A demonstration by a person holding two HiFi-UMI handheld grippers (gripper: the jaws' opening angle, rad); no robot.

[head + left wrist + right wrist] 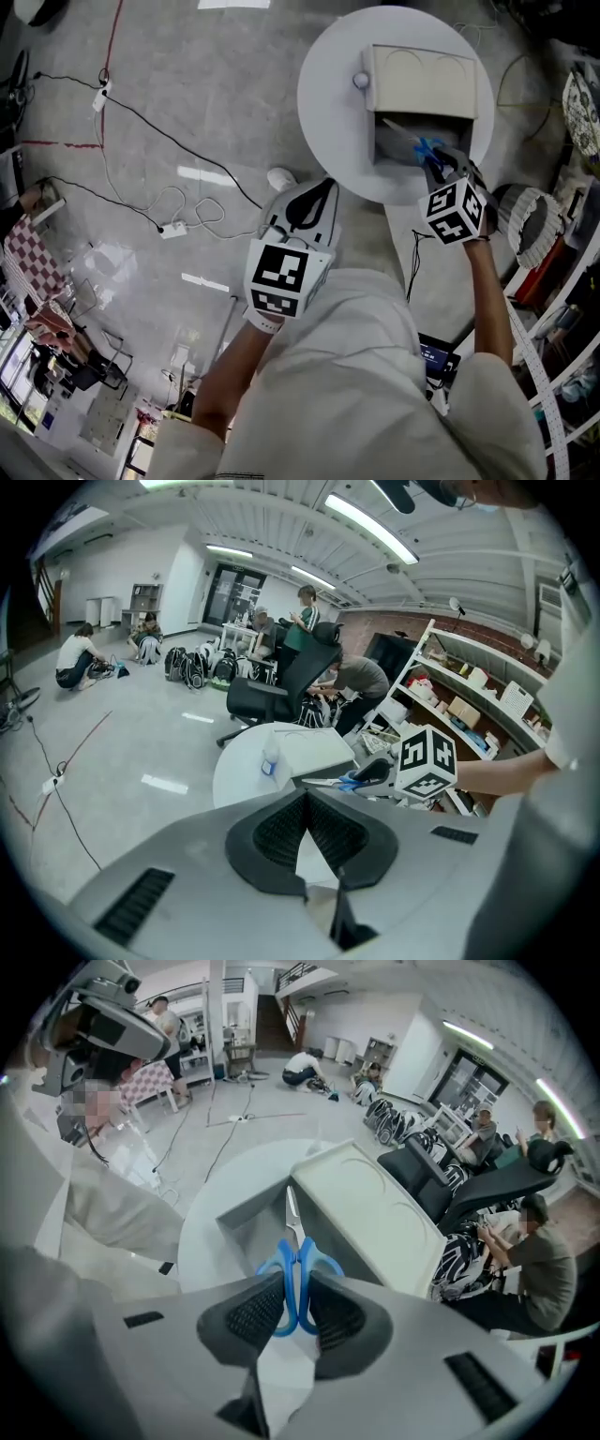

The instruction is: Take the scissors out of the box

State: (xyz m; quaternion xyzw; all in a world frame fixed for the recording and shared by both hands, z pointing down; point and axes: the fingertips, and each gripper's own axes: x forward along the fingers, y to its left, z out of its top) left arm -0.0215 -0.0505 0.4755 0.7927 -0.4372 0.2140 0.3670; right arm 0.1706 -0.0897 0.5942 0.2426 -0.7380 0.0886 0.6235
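Clamped on the blue handles, the right gripper [292,1288] grips the scissors [296,1258], whose blades point into the open box [375,1213]. That box sits on a round white table [323,103]. At the table's near edge hangs the left gripper [305,803], jaws pressed together, holding nothing.

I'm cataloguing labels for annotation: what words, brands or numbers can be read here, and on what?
None readable.
Label on bottle: too small to read.
Marker cubes on left gripper and right gripper: square patterns only.
No print visible on scissors or box.
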